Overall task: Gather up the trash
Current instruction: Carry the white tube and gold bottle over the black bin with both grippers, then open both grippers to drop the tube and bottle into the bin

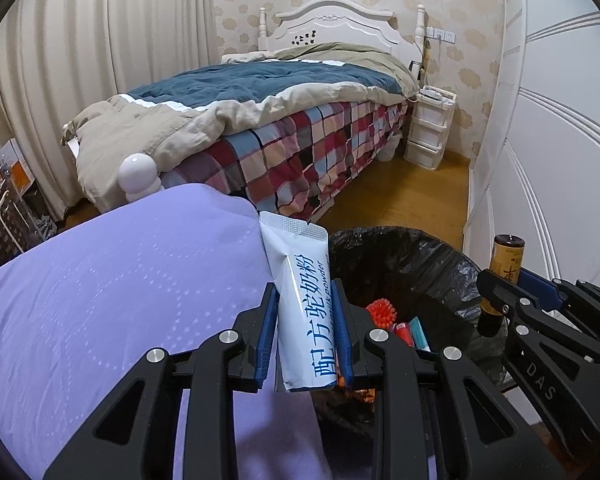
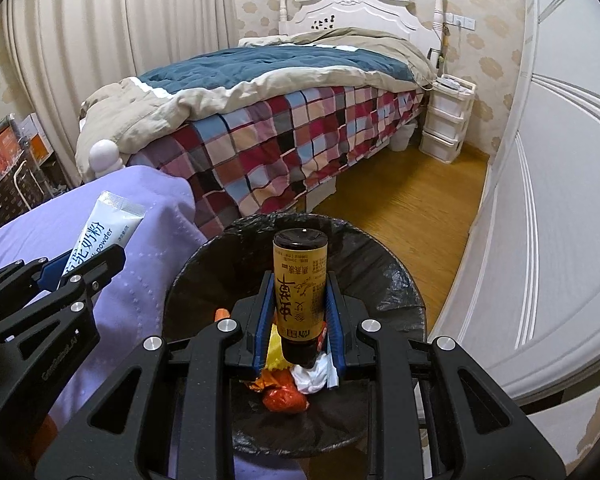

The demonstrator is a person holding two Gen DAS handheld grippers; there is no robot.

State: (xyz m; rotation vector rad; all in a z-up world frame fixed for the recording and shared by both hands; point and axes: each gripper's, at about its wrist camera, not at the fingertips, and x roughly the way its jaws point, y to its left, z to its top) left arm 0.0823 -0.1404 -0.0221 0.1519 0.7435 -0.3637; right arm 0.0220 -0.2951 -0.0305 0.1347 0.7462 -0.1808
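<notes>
Amber glass is what you hold on the right: the small bottle (image 2: 300, 292) sits clamped between the blue pads of your right gripper (image 2: 299, 312), at the centre of the right wrist view, directly over the black-lined trash bin (image 2: 396, 280). Let it go from there; the wrappers and tissue (image 2: 312, 376) heaped below should cushion the fall, so keep low and part the jaws cleanly.

Your left gripper (image 1: 306, 332) is closed on the white milk powder sachet (image 1: 300, 300), which in the left wrist view stands at lower centre, over the boundary between the purple cover (image 1: 120, 300) and the bin's rim. I judge it not yet safely above the opening, so carry it toward the right of the frame first. A light sachet can flutter; release it well inside the liner. The bed (image 1: 260, 120) fills the upper centre.
</notes>
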